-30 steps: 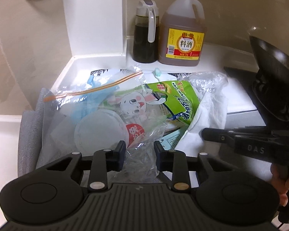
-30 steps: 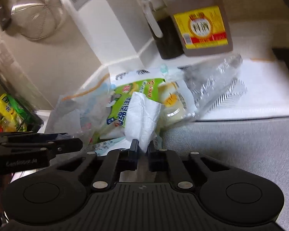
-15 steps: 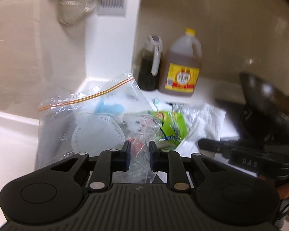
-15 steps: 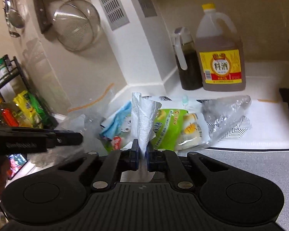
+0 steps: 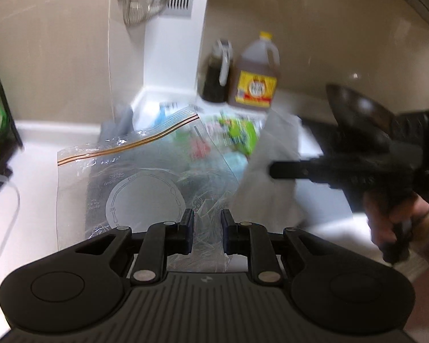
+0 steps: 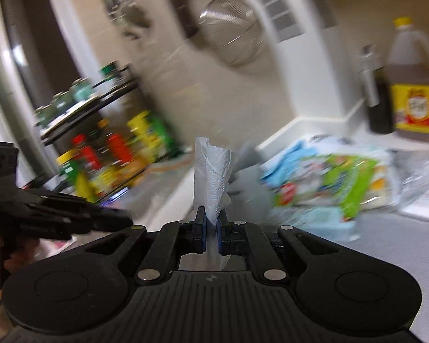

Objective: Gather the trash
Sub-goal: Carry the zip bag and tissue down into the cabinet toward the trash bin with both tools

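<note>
The left gripper is clenched on the crumpled lower edge of a clear zip bag, whose orange-striped seal stands raised above the white counter. Nothing can be made out inside the bag; a round printed outline shows on its front. The right gripper pinches a white paper towel, which stands upright between its closed fingers.

The remaining trash, a green snack wrapper among blue and clear plastic scraps, lies in a heap toward the counter's back corner, in front of a big jug of brown liquid and a dark dispenser bottle.

Only the left wrist view shows the zip bag and a dark wok at the right. Only the right wrist view shows a black rack crowded with blurred bottles. A hanging metal strainer appears in both.
</note>
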A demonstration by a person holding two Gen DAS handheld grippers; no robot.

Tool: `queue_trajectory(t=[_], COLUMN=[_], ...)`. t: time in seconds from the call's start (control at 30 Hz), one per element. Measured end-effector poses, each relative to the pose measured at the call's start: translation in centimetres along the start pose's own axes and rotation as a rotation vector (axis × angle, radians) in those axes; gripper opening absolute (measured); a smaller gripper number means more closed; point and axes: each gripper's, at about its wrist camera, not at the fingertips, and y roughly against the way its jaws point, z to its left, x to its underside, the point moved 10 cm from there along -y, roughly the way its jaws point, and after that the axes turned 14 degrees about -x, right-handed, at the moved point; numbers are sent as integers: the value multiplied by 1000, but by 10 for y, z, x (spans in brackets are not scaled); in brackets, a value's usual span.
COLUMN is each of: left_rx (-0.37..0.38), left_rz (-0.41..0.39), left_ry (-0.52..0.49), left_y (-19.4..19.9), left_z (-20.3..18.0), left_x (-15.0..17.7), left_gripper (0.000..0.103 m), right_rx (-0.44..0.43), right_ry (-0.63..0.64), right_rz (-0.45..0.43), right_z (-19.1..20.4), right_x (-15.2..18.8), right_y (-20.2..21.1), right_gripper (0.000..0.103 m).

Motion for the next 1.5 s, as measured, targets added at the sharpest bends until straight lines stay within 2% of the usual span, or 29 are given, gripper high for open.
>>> queue_trajectory(t=[0.1, 0.27, 0.4, 0.53, 0.83, 1.0, 1.27, 1.33, 1.43, 1.5], left_rx=[26, 57, 87, 152, 208, 287, 244, 269, 330, 342], left_rz=[60, 157, 225, 294, 455, 532, 610, 638, 652, 659], left_ry=[-1, 60, 85, 110, 145, 188, 240, 269, 261, 254], left_y=[1, -1, -3, -10, -52, -74, -128, -139, -147, -154], left_z=[-9, -12, -18, -25, -49, -59, -64, -70, -85, -90], left_x=[24, 60, 86, 110, 177, 201, 238, 244, 248, 254], left_gripper=[21, 21, 21, 21, 18, 18, 17, 17, 18, 18], right_rx=[-56, -117, -132, -137, -54, 9, 62, 87, 113, 124], right_ry=[3, -1, 0, -36, -13, 33, 14, 12, 1, 20], right_rz=[69, 179, 273, 358, 534, 620, 708, 733, 759, 773], right_z=[13, 30, 35, 36, 23, 12, -13, -20, -26, -27], right_x=[19, 46, 71, 97, 163, 192, 244, 260, 274, 280], right_y=[-11, -26, -35, -36, -42, -41, -51, -57, -61, -59], right_gripper=[8, 8, 8, 8, 8, 8, 8, 8, 8, 8])
